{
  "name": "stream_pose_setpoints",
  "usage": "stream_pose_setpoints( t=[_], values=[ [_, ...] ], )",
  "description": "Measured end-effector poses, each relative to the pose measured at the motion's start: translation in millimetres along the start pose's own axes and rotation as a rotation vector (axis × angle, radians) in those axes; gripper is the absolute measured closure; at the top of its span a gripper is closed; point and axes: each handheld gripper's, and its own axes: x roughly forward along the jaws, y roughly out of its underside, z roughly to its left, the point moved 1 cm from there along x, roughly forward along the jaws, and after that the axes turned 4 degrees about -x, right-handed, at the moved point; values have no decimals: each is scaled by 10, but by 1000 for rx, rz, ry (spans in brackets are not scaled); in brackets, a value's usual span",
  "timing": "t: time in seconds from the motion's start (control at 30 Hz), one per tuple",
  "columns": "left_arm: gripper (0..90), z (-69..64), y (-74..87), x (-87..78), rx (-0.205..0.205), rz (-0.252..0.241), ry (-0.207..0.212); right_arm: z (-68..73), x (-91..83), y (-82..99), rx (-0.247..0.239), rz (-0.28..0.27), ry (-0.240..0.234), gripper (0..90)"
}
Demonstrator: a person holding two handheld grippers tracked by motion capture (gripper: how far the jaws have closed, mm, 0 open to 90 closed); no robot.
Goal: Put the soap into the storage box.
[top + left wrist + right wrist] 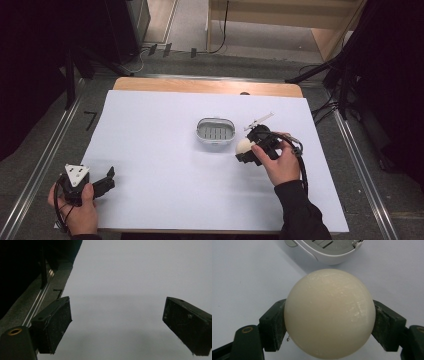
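My right gripper (246,150) is shut on a cream-white ball (329,313), which bulges out between the two black pads (273,325). In the high view the ball (243,146) hangs just right of a small oval grey-white dish (215,130) with a slotted floor. The dish's rim (329,255) lies close beyond the ball in the right gripper view. My left gripper (105,181) rests at the near left corner of the white sheet, open, with nothing between its pads (56,325).
The white sheet (165,150) covers most of the wooden table (200,86). Metal rails (45,160) run along both sides of the table. A dark stand and cables (340,75) crowd the far right. Bare sheet (120,290) lies ahead of the left gripper.
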Motion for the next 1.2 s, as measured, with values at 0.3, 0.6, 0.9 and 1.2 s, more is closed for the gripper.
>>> stream_pose_setpoints(
  t=[0.3,0.6,0.9,1.2],
  values=[
    [92,7,-1,2,-3,3,4,17,-26,-96,-5,-6,-8,241],
    [91,10,-2,3,-7,3,6,51,-44,-248,-15,-14,-10,241],
    [91,11,-3,6,-9,4,6,95,-18,-353,-18,-22,-15,241],
    [91,10,-4,11,-14,7,5,105,-8,-479,-27,-22,-18,241]
  ],
)
